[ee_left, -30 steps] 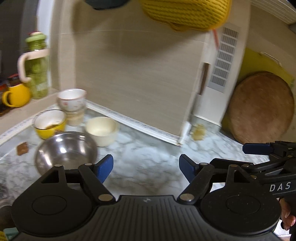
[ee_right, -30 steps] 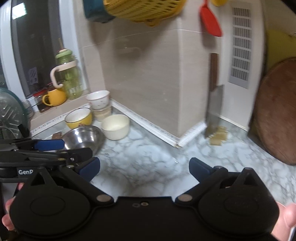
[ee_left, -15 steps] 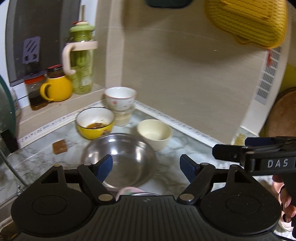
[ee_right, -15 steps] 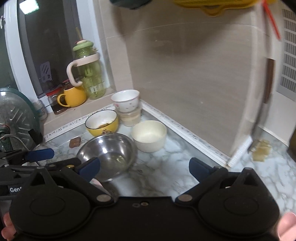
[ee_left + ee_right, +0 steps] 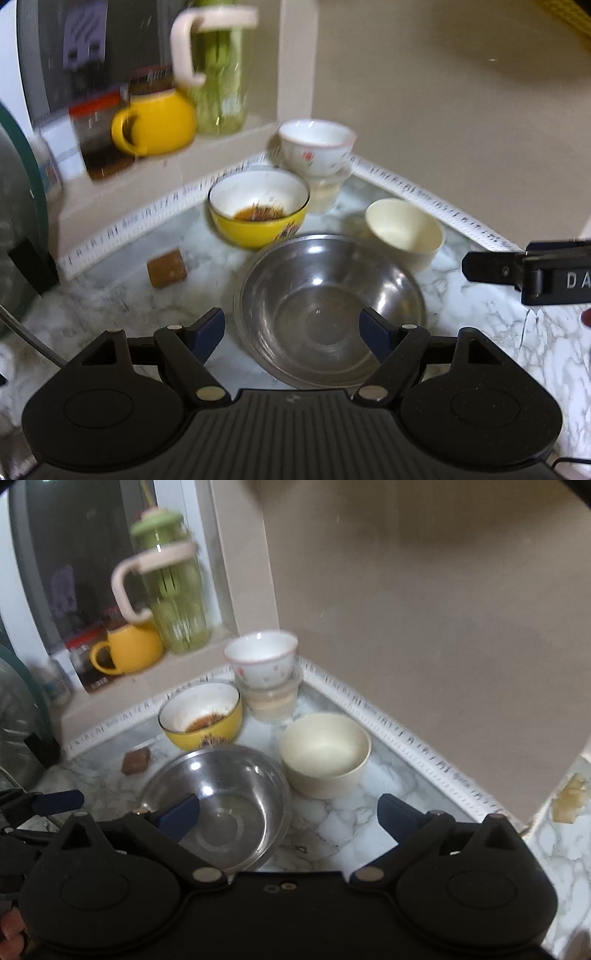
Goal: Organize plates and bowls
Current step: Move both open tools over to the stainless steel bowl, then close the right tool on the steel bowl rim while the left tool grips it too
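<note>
A steel bowl (image 5: pixel 328 306) (image 5: pixel 221 805) sits on the marble counter. Behind it stand a yellow bowl (image 5: pixel 258 210) (image 5: pixel 201 716) with dark residue, a cream bowl (image 5: pixel 404 229) (image 5: pixel 325 755), and a white flowered bowl (image 5: pixel 316 146) (image 5: pixel 262 659) stacked on a clear container (image 5: pixel 327 188) (image 5: pixel 271 701). My left gripper (image 5: pixel 293 328) is open and empty, its fingers either side of the steel bowl's near part. My right gripper (image 5: pixel 290 812) is open and empty, just in front of the steel and cream bowls.
A window ledge (image 5: pixel 166 162) holds a yellow mug (image 5: pixel 155 122) (image 5: pixel 129 648), a green jug (image 5: pixel 170 590) and a dark jar (image 5: pixel 98 140). A brown block (image 5: pixel 166 267) (image 5: pixel 136 760) lies on the counter. Tiled walls close the corner. A pot lid (image 5: pixel 14 221) stands at left.
Both grippers have swung left and moved in toward the corner, so the bowls are now larger and centred. The steel bowl now lies between the left gripper's fingers.
</note>
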The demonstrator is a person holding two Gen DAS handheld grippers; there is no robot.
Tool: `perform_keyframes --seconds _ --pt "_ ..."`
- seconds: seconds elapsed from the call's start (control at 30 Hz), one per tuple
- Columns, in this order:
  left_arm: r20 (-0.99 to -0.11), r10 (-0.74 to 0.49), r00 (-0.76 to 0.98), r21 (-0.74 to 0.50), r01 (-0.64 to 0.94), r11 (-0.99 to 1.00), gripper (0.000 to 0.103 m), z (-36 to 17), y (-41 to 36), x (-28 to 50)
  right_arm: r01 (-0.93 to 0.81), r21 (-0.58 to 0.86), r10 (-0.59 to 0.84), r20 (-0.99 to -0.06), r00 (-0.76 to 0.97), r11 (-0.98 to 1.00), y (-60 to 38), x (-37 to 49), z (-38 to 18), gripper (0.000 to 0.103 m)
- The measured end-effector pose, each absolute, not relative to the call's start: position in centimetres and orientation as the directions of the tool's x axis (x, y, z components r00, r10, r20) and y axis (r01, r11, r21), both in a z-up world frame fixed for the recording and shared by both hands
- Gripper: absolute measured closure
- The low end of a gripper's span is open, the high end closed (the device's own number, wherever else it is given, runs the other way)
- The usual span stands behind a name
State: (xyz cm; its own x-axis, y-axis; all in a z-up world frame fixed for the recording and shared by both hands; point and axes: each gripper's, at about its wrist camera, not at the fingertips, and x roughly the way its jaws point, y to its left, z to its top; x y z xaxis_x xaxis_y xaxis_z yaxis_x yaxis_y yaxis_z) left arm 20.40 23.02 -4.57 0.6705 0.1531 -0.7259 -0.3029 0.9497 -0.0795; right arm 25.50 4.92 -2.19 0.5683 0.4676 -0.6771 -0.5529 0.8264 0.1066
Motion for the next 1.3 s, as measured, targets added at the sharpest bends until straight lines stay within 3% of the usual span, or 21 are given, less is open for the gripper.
perform_keyframes --seconds 0.13,0.53,0.77,0.83,0.9,1.07,1.3 --pt "-0.757 0.119 0.642 -0.14 -0.338 0.931 0.023 -6.1 24.9 21.8 -0.532 0.141 0.455 -0.72 0.524 0.835 6.1 27.6 -4.0 0.003" --pt "-0.808 0.115 0.578 -0.163 -0.407 0.899 0.023 -9.4 28.4 25.6 -0.439 0.222 0.412 -0.818 0.401 0.87 8.2 31.8 -8.8 0.018" --pt "-0.83 0.104 0.548 -0.166 -0.42 0.892 0.024 -10.8 29.1 26.9 -0.432 0.242 0.412 -0.838 0.359 0.869 9.0 32.4 -10.2 0.037" --pt "-0.828 0.101 0.551 -0.173 -0.422 0.89 0.03 -10.9 29.2 27.0 -0.435 0.247 0.416 -0.84 0.35 0.866 9.1 32.5 -10.3 0.043" --pt "-0.833 0.086 0.547 -0.186 -0.422 0.887 0.048 -11.0 29.2 27.1 -0.437 0.262 0.426 -0.84 0.336 0.861 9.2 32.6 -10.4 0.052" --pt "-0.837 0.07 0.542 -0.209 -0.435 0.876 0.071 -11.1 29.4 27.2 -0.434 0.287 0.442 -0.84 0.315 0.854 9.2 32.6 -10.5 0.069" --pt "-0.844 0.094 0.528 -0.193 -0.463 0.865 0.085 -11.1 29.7 27.1 -0.418 0.279 0.431 -0.84 0.33 0.865 9.2 32.4 -10.4 0.084"
